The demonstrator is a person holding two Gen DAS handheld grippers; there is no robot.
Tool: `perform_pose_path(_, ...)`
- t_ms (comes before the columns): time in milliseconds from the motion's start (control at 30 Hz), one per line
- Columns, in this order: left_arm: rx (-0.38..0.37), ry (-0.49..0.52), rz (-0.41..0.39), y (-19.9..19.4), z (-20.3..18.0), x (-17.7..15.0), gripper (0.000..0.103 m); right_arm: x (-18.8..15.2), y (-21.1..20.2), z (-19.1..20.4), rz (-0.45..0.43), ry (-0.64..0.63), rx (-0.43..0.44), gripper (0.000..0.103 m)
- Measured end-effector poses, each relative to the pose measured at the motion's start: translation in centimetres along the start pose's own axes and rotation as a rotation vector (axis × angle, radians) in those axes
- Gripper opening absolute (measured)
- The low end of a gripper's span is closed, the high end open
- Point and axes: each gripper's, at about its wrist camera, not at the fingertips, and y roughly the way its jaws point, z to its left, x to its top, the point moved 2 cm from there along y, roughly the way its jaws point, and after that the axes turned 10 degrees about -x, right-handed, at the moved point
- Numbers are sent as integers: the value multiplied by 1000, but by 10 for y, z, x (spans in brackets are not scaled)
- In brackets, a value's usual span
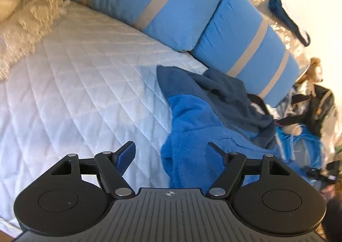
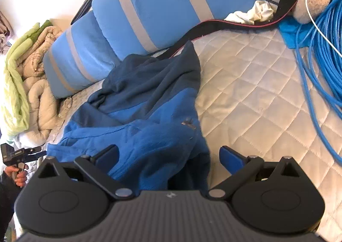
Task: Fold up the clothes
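Right wrist view: blue garment between spread right gripper fingers.

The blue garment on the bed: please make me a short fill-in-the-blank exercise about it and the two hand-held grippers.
1. The blue garment lies crumpled on the white ____ bedspread.
2. The left hand-held gripper has its jaws ____.
3. The right hand-held gripper holds ____.
4. Behind the garment lie blue pillows with ____ stripes.

Missing words: quilted; open; nothing; grey

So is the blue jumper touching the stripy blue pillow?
Touching. The right wrist view shows the blue jumper with its dark top edge bunched right against the stripy pillow.
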Motion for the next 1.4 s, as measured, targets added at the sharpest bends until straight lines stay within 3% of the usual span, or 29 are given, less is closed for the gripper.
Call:
perform_pose_path(133, -47, 2, 24, 12, 2, -4, 69, 1, 10, 1, -2, -1, 18, 101)
perform_pose_path(167, -48, 3, 42, 17, 1, -5, 59, 2, 12, 2, -6, -3, 18, 96)
perform_pose_path(200, -46, 5, 58, 22, -1, -6, 46, 2, 12, 3, -24, -1, 7, 84)
perform_pose_path(233, -27, 5, 65, 26, -2, -6, 18, 3, 12, 4, -41, 2, -4, 77)
perform_pose_path(300, 26, 13, 53, 30, -7, -6, 17, 4, 13, 6, -77, 7, -27, 28)
perform_pose_path(367, 57, 72, 26, 28, -18, -5, 16, 7, 7, 8, -124, 11, -60, 17)
perform_pose_path(467, 104, 131, 30, 25, -28, -4, 18, 12, -9, 17, -197, -22, -67, 17)
perform_pose_path(500, 122, 153, 37, 25, -32, -3, 20, 14, -14, 21, -221, -33, -70, 21)
perform_pose_path(533, 157, 187, 51, 26, -35, -2, 20, 15, -16, 25, -223, -67, -95, 31)
perform_pose_path(600, 202, 234, 48, 23, -41, 4, 29, 19, -21, 37, -240, -188, -191, 79)
perform_pose_path(633, 206, 255, 46, 20, -44, 8, 32, 21, -23, 43, -248, -248, -238, 87)
perform_pose_path(667, 162, 278, 65, 21, -48, 11, 38, 22, -26, 49, -264, -304, -247, 91)
perform_pose_path(733, 77, 324, 106, 22, -57, 18, 46, 27, -26, 60, -220, -393, -182, 90)
perform_pose_path(833, 29, 414, 202, 43, -71, 18, 54, 34, -19, 79, -132, -541, -97, 90)
perform_pose_path(1000, -50, 564, 362, 78, -93, 19, 56, 39, 12, 113, 69, -729, 39, 90)
perform_pose_path(1167, -108, 683, 523, 112, -106, 17, 55, 39, 60, 125, 252, -835, 59, 88)
perform_pose_path(1333, -129, 693, 604, 115, -96, 7, 45, 41, 75, 114, 361, -853, 88, 66)
perform_pose_path(1400, -136, 696, 597, 110, -95, 8, 36, 40, 70, 112, 371, -857, 112, 44)
